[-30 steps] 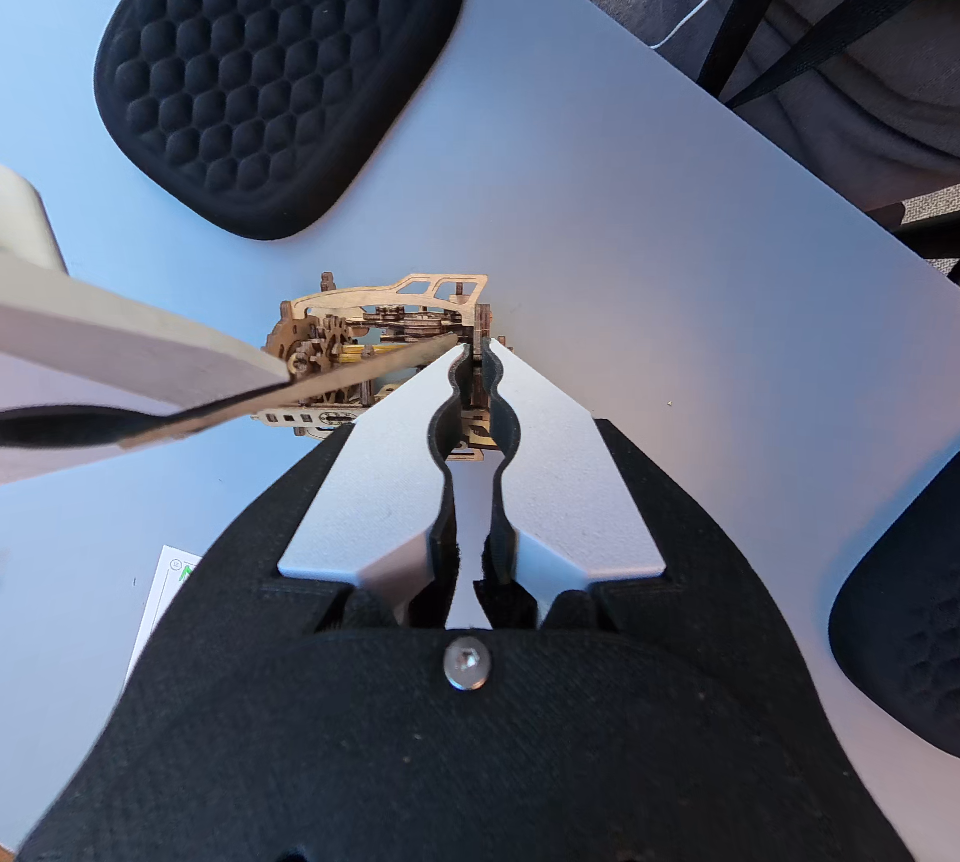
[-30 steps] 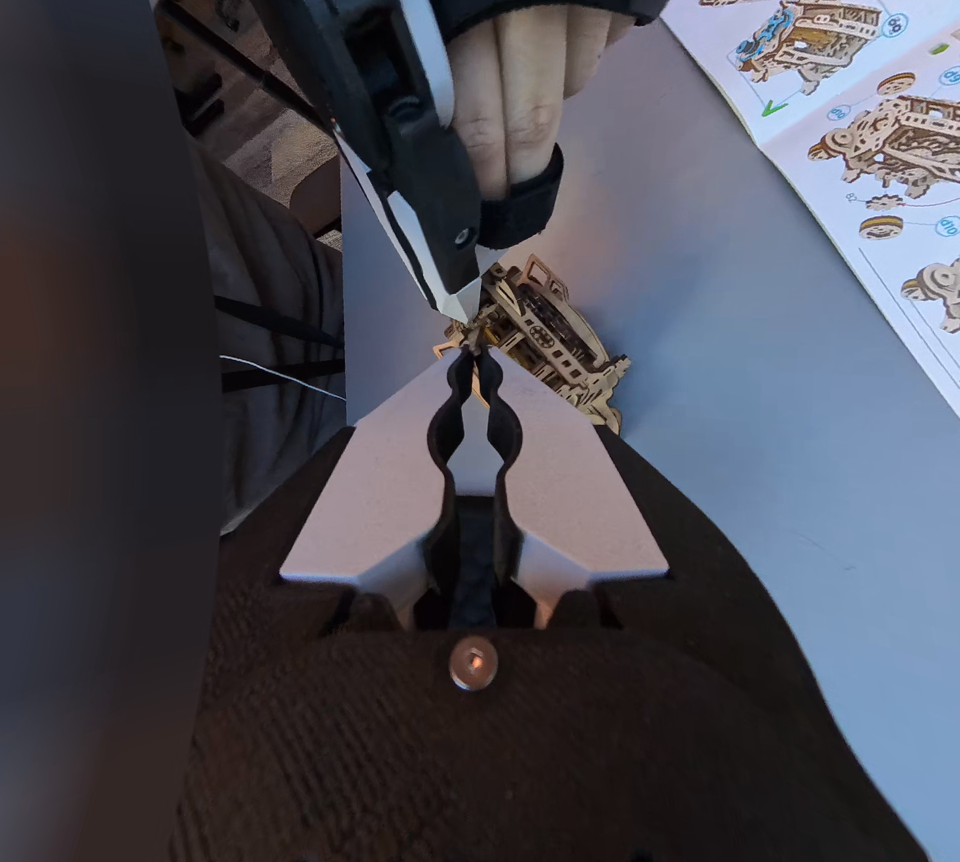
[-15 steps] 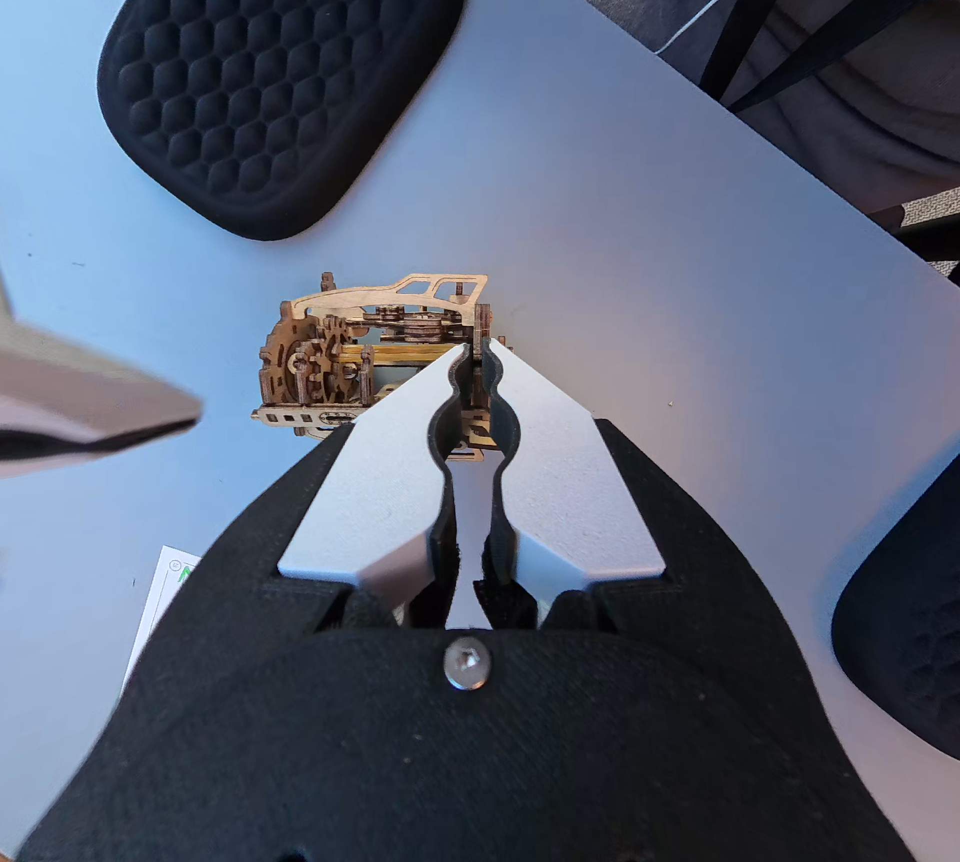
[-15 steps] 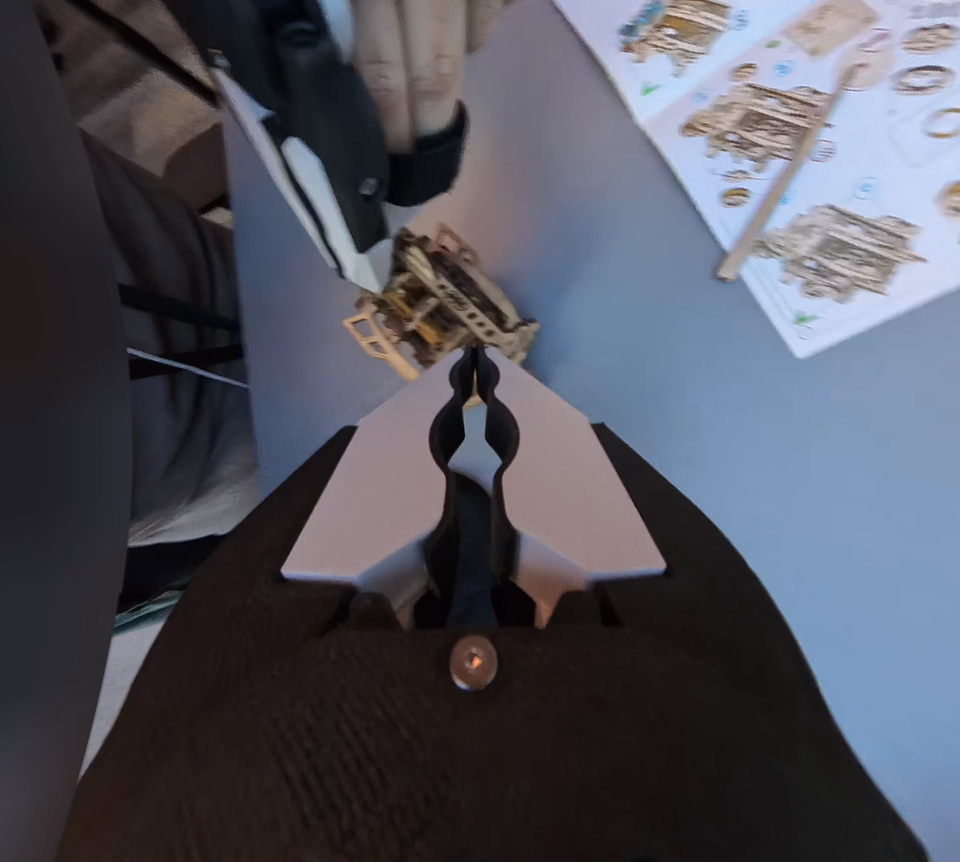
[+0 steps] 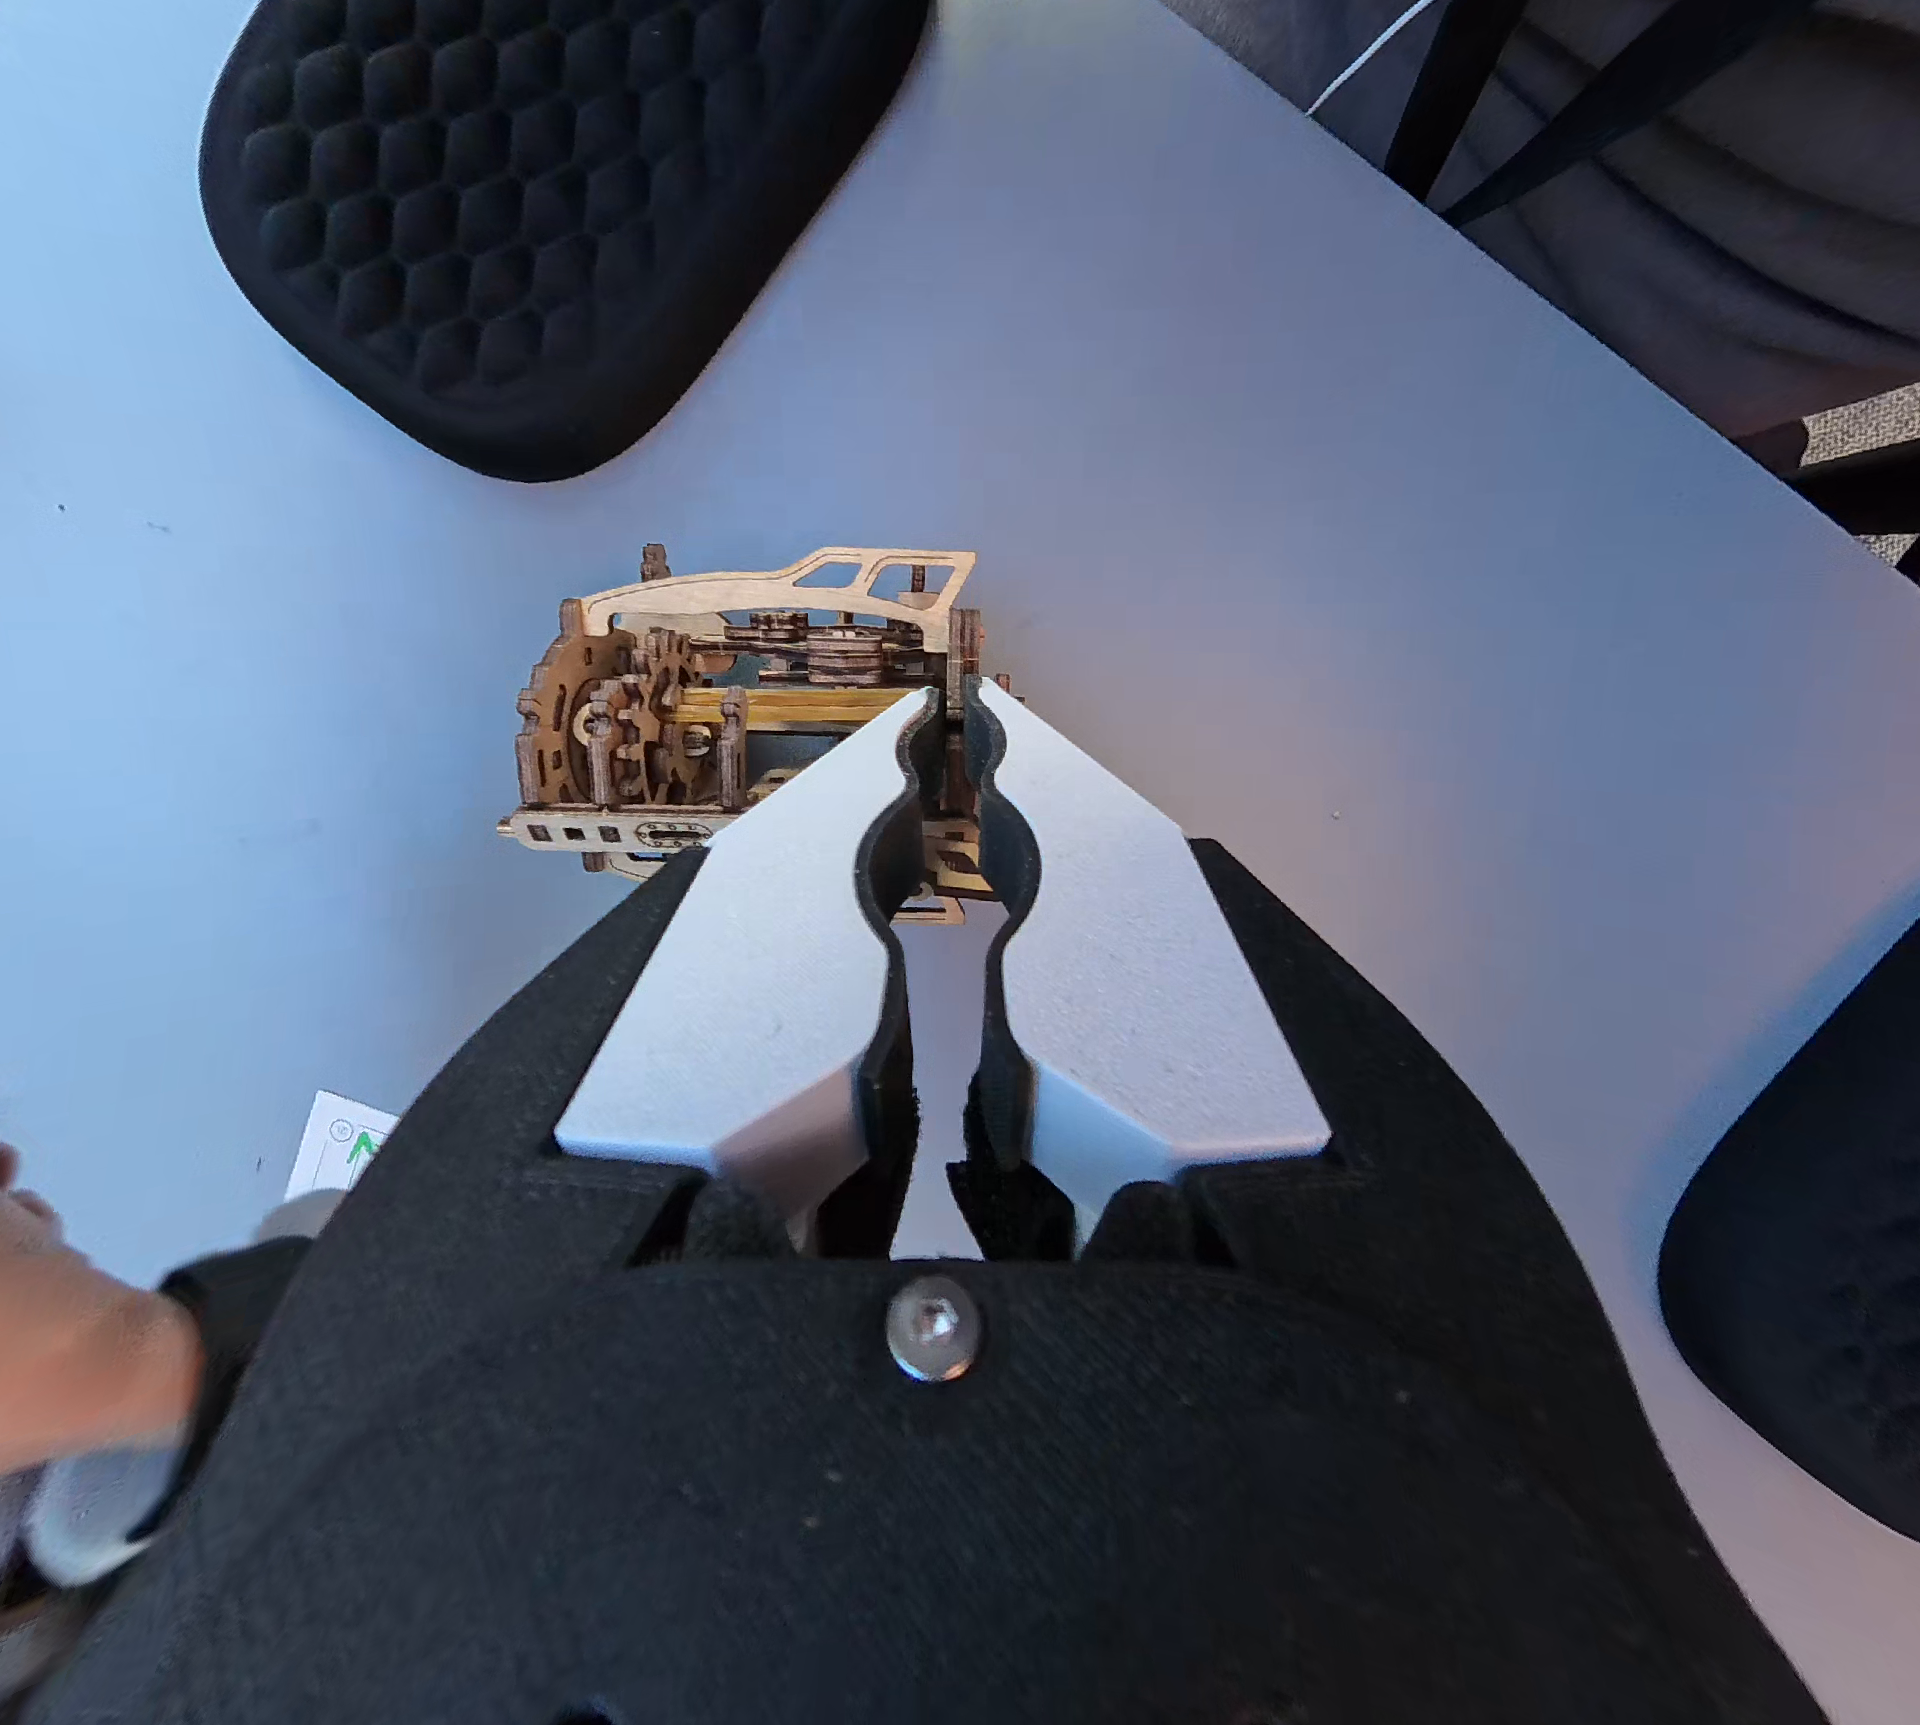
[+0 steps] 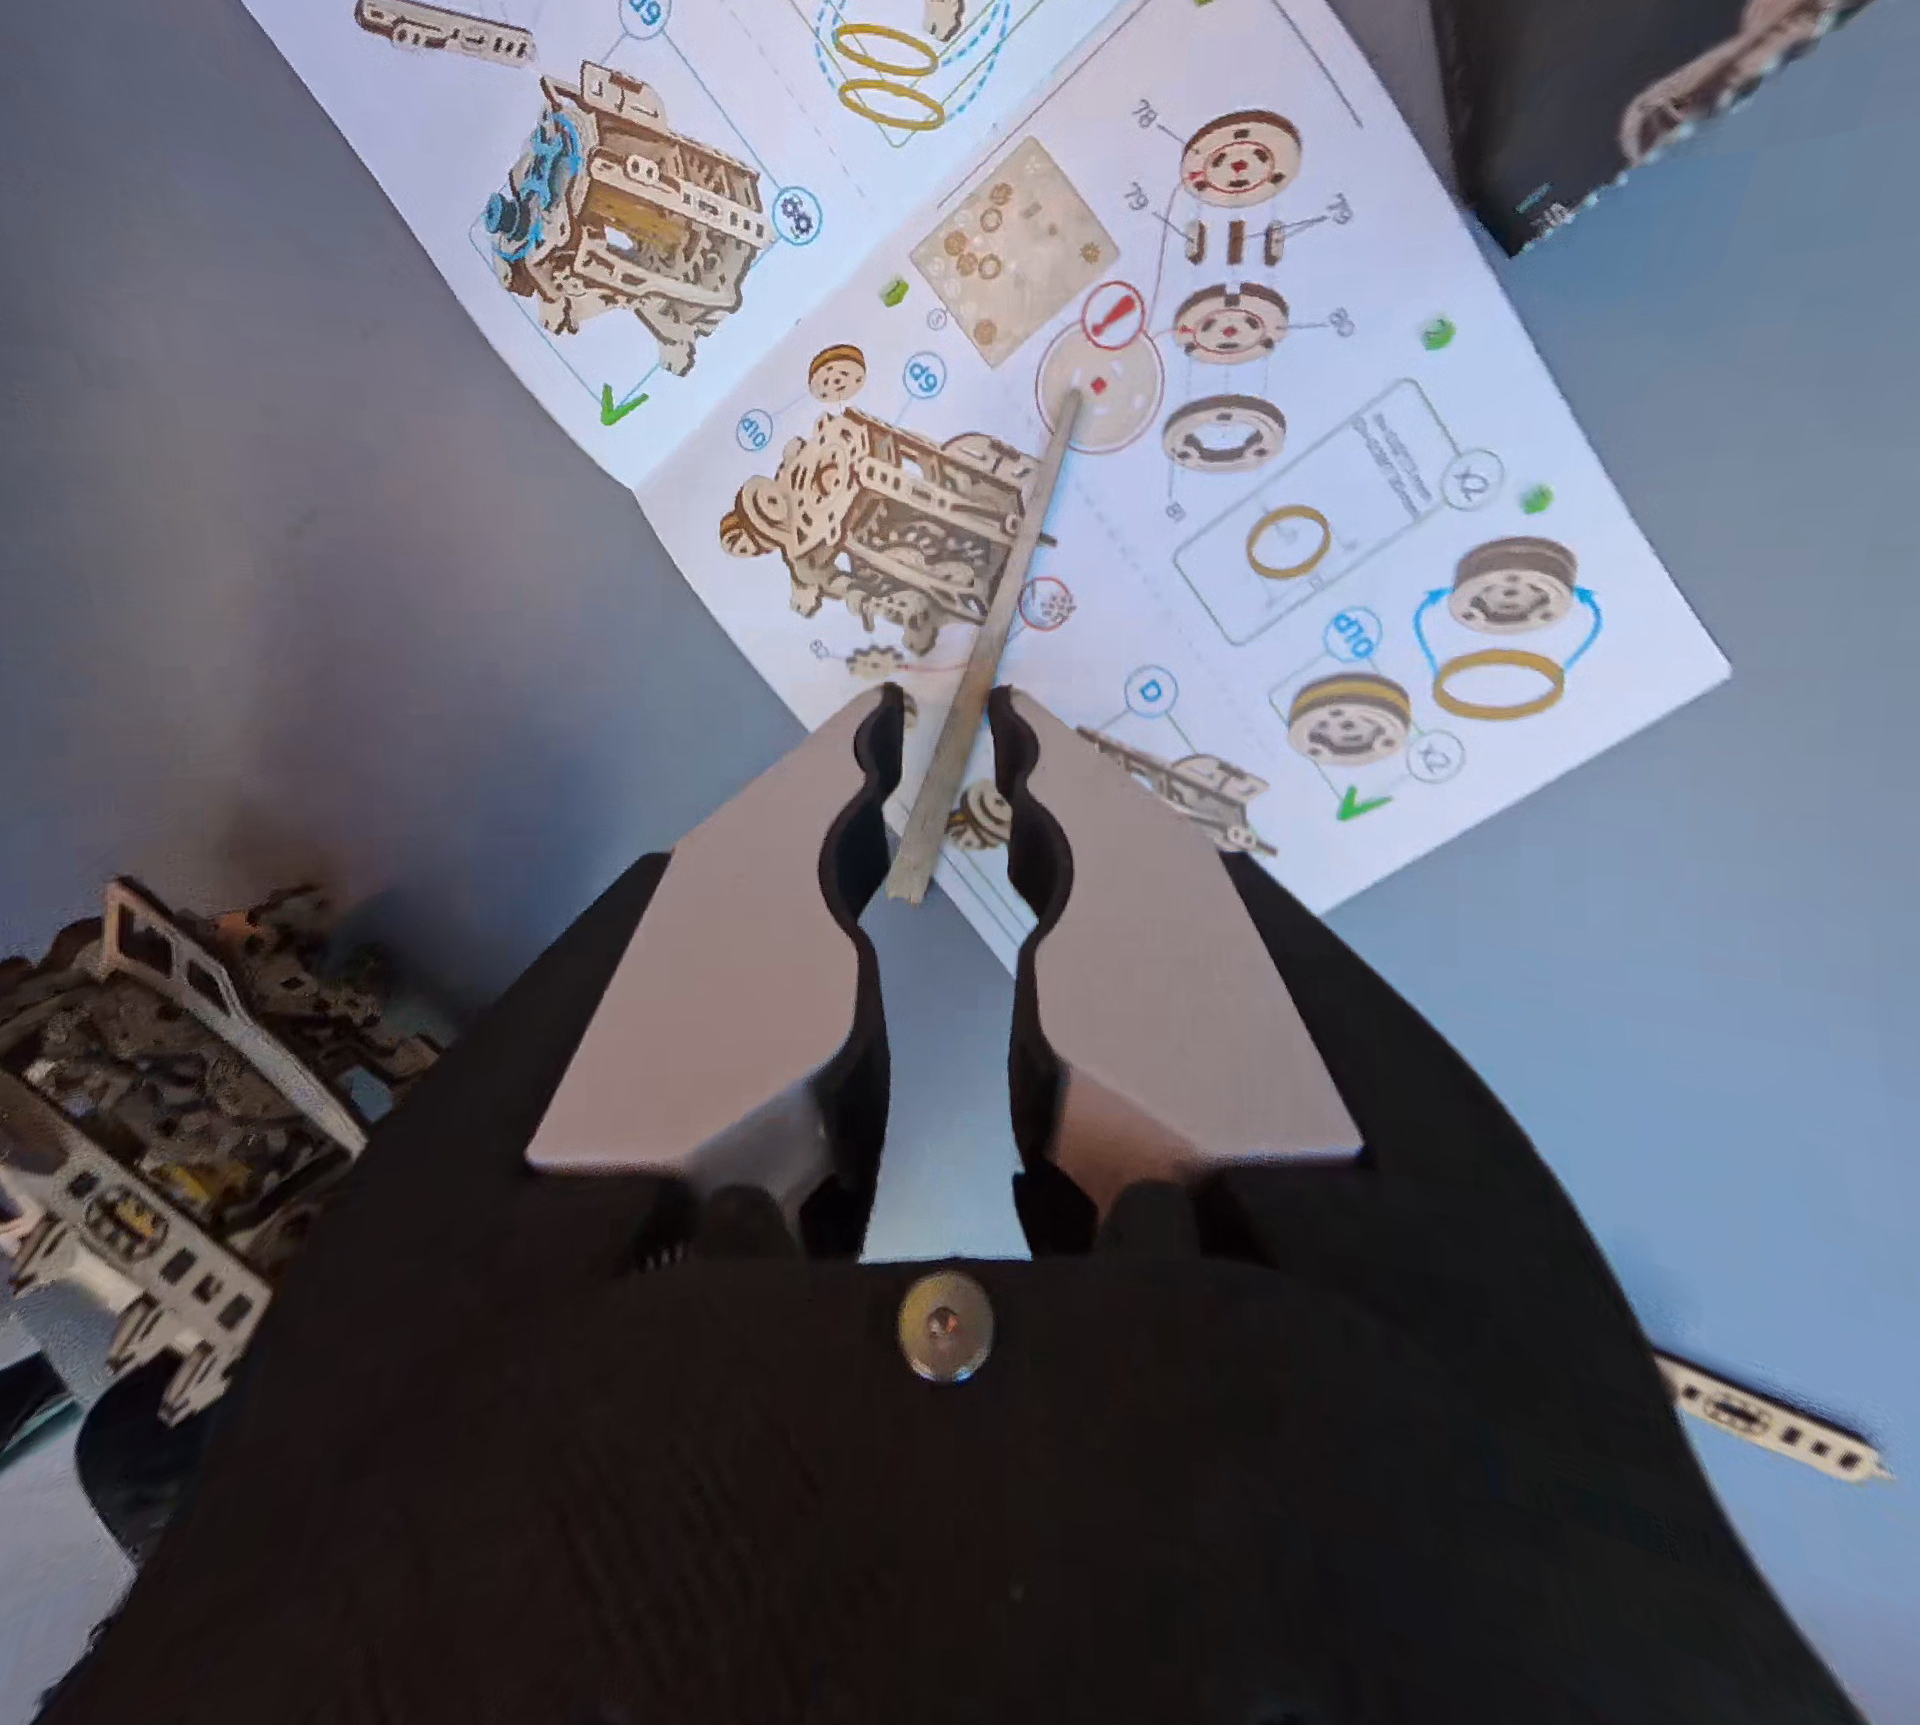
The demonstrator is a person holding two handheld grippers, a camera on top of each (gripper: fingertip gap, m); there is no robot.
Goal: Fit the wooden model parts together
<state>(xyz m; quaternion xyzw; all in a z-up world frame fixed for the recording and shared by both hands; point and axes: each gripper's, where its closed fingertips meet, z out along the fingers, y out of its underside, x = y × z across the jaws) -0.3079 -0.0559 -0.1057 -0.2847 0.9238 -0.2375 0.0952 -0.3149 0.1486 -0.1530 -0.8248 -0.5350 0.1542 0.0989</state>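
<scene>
We found the wooden model (image 5: 748, 719) at the centre of the grey table (image 5: 1299, 532), its end panel clamped between the pads of the left gripper (image 5: 951, 699). A black honeycomb pad (image 5: 561, 117) lay at 11 o'clock from it.

A second earlier the right gripper (image 6: 940, 704) had worked at the model with its jaws nearly closed. It had since swung away, placing the model at 8 o'clock in its own view. Its jaws stood narrowly apart over a thin wooden stick (image 6: 987, 636) lying on the open instruction booklet (image 6: 1039, 273), and no pad pressed on the stick.

We judged that one fitting step had ended and that the stick was the next part to fetch. The left gripper pointed down at the model, holding it steady.
</scene>
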